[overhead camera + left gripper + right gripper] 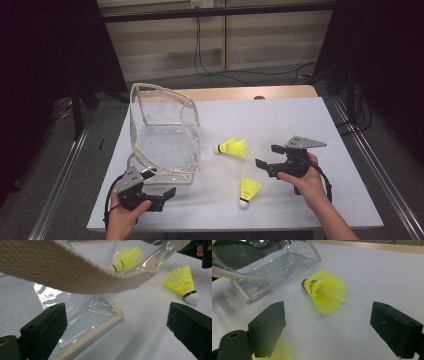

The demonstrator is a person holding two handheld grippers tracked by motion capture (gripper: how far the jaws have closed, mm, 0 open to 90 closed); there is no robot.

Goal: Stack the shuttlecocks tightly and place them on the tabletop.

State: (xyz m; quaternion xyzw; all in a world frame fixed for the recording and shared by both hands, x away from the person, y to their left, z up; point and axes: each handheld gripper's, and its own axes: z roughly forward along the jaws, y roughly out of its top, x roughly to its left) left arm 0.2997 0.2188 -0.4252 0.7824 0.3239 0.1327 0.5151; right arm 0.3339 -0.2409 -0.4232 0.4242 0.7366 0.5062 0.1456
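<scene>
Right gripper (267, 156) fingers apart, empty; shuttlecock (233, 147) lies on counter (300, 120) at its 10 o'clock, beside bag (165, 140). Left gripper (160, 192) fingers apart too. Risk: fingers crush the skirt or knock it rolling.

no readable text, labels or signs anywhere

A clear plastic bag (165, 145) with cream webbing trim stands open at centre-left of the high view. Two yellow shuttlecocks lie on their sides right of it: one (233, 147) mid-frame, the other (248, 191) lower, white cork toward the bottom edge.
</scene>
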